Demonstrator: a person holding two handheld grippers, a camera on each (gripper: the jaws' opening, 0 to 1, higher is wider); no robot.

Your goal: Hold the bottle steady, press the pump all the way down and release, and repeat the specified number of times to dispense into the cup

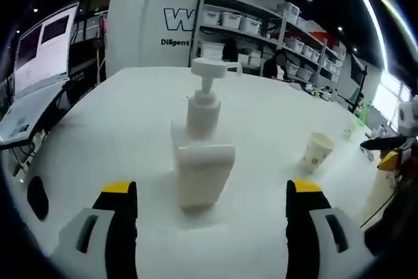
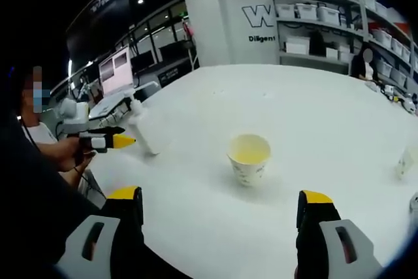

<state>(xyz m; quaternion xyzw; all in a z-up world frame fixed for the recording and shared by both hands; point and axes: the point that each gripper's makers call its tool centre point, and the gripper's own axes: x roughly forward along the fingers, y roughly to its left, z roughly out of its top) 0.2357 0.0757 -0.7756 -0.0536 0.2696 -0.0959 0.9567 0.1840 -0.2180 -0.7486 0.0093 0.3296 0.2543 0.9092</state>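
A white pump bottle [image 1: 202,161] stands upright on the white table [image 1: 130,129], its pump head raised, just beyond my left gripper [image 1: 212,200]. That gripper is open, its yellow-tipped jaws wide on either side of the bottle and touching nothing. A paper cup [image 1: 317,151] stands to the bottle's right, apart from it. In the right gripper view the same cup [image 2: 249,159] stands upright ahead of my open right gripper [image 2: 222,204], which holds nothing. At the left of that view the left gripper [image 2: 98,140] sits beside the bottle [image 2: 142,132].
Shelves with white bins [image 1: 261,24] line the back wall. A laptop [image 1: 29,106] sits at the table's left edge. A person [image 2: 39,181] is at the left of the right gripper view. Small objects [image 1: 356,125] lie at the far right of the table.
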